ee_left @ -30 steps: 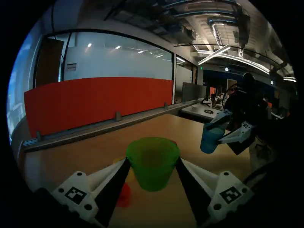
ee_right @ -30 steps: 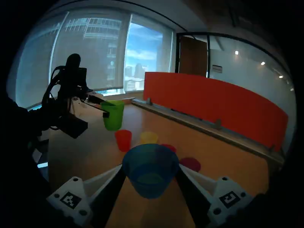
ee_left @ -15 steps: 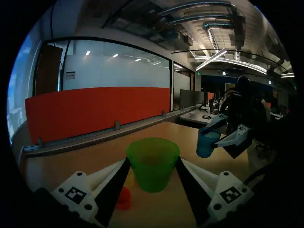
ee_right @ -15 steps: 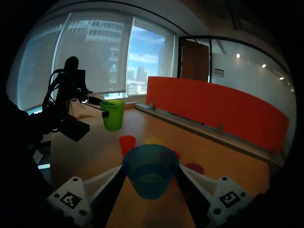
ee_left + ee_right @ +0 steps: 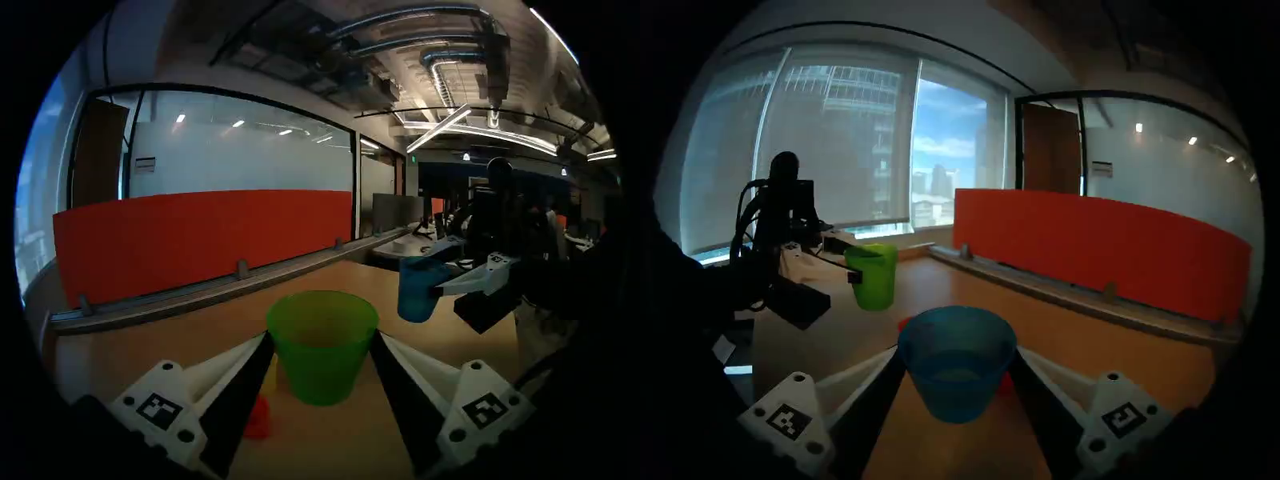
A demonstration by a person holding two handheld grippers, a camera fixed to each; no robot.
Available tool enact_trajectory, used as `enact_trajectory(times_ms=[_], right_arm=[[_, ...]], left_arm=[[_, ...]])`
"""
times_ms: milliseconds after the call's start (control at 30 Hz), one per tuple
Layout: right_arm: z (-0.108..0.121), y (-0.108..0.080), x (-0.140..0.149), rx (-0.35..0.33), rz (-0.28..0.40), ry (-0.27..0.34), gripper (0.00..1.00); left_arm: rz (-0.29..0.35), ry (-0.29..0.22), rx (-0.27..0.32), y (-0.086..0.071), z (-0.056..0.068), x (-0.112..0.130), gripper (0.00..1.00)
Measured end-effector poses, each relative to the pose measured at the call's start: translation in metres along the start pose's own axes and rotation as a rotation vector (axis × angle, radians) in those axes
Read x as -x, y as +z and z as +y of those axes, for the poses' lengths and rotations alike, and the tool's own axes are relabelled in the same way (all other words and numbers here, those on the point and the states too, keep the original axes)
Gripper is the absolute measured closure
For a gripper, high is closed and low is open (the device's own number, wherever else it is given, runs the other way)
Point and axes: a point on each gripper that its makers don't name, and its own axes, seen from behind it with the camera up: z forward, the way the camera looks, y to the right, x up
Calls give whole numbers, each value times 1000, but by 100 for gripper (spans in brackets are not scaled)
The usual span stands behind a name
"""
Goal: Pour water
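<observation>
left gripper clamps green plastic cup; right gripper clamps upright blue plastic cup holding water; pouring seemingly not begun.

We see a green cup between the white fingers of the left gripper, and a see-through blue cup in the right gripper. The fingers carry black-and-white square markers. In the left gripper view a red cup lies at 7 o'clock. The panel is orange-red and the table is tan.
</observation>
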Motion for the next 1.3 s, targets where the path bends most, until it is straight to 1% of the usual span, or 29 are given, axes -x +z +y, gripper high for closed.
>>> enact_trajectory(times_ms=[167,333,467,600,900,1100,1300], right_arm=[[-1,4,-11,-6,35,2,10],[0,8,-21,-10,60,0,10],[2,11,-27,-8,71,-2,10],[2,14,-32,-12,75,-14,10],[-2,23,-41,-23,72,-69,10],[-5,27,-50,-29,82,-109,10],[-6,33,-55,-28,75,-164,10]], left_arm=[[6,-1,9,-3,5,1,15],[20,10,16,-6,10,0,15],[27,16,25,-9,14,1,15],[33,14,24,-10,14,2,15],[50,-1,38,-11,19,9,15],[60,-6,53,-11,25,14,15],[58,2,57,-10,28,21,15]])
